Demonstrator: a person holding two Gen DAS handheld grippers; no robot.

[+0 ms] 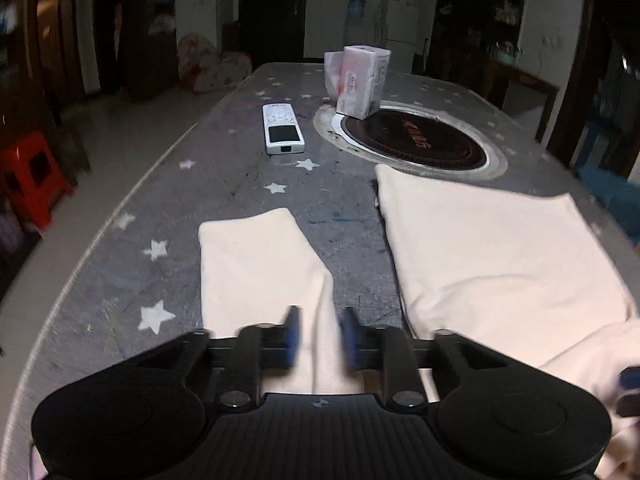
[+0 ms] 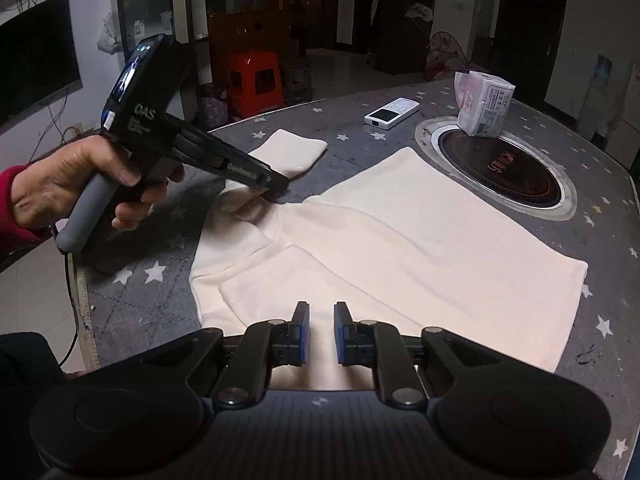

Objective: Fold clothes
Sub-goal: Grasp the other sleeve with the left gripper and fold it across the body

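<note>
A cream long-sleeved top [image 2: 400, 248] lies flat on the grey star-print table [image 2: 360, 128], its body [image 1: 488, 248] spread to the right. Its left sleeve [image 1: 256, 260] stretches away from me in the left wrist view. My left gripper [image 1: 320, 340] hovers over the near part of that sleeve, jaws apart with cloth between them but not pinched; it also shows in the right wrist view [image 2: 276, 186] at the sleeve's base. My right gripper [image 2: 321, 332] is open over the near edge of the top, gripping nothing.
A white remote [image 1: 282, 128] lies beyond the sleeve. A white packet [image 1: 362, 80] stands on the rim of a round inset hotplate [image 1: 416, 140]. The table's curved left edge [image 1: 100, 240] drops to the floor; a red stool [image 2: 254, 80] stands beyond.
</note>
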